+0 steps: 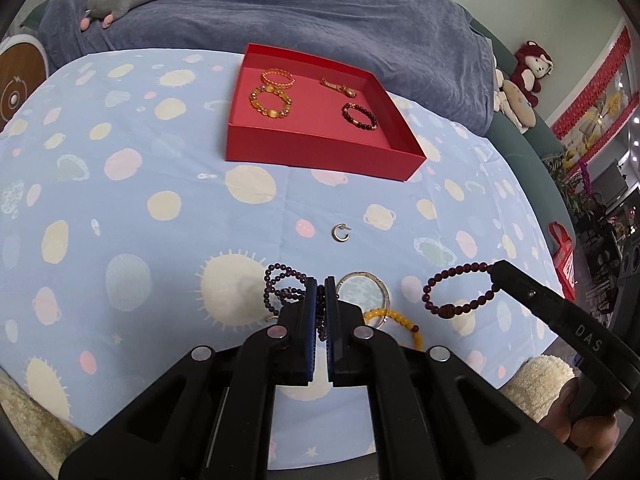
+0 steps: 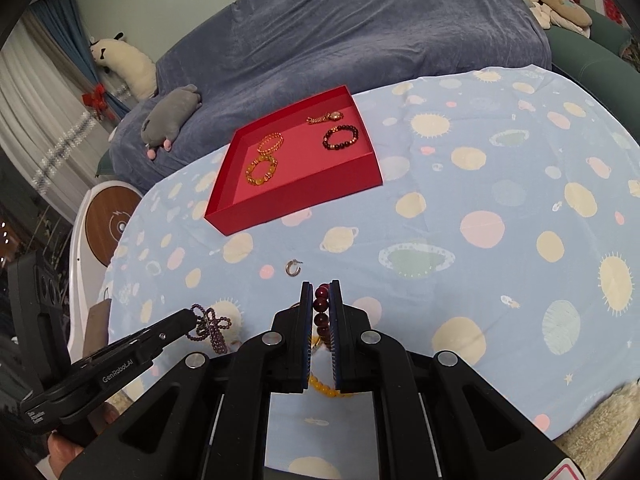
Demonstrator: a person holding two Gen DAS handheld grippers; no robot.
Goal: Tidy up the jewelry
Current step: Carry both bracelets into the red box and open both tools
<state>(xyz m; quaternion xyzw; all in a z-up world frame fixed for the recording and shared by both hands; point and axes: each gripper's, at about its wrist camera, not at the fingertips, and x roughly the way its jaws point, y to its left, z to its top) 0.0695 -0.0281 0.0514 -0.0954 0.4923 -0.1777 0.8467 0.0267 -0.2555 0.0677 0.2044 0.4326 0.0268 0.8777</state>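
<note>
Evidently both grippers carry beads toward the red tray (image 1: 320, 156): the left gripper (image 1: 320, 286) is clamped on a purple bead strand (image 1: 280, 280), the right gripper (image 2: 321, 292) on a dark red bracelet (image 1: 460, 288)

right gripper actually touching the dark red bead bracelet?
Touching. In the right wrist view the right gripper has its jaws closed on the dark red bead bracelet; the left wrist view shows the loop hanging from its tip.

Both wrist views sit low, near the cloth (image 1: 160, 168), facing the far box (image 1: 320, 152); shared: box, earring (image 2: 293, 268).
</note>
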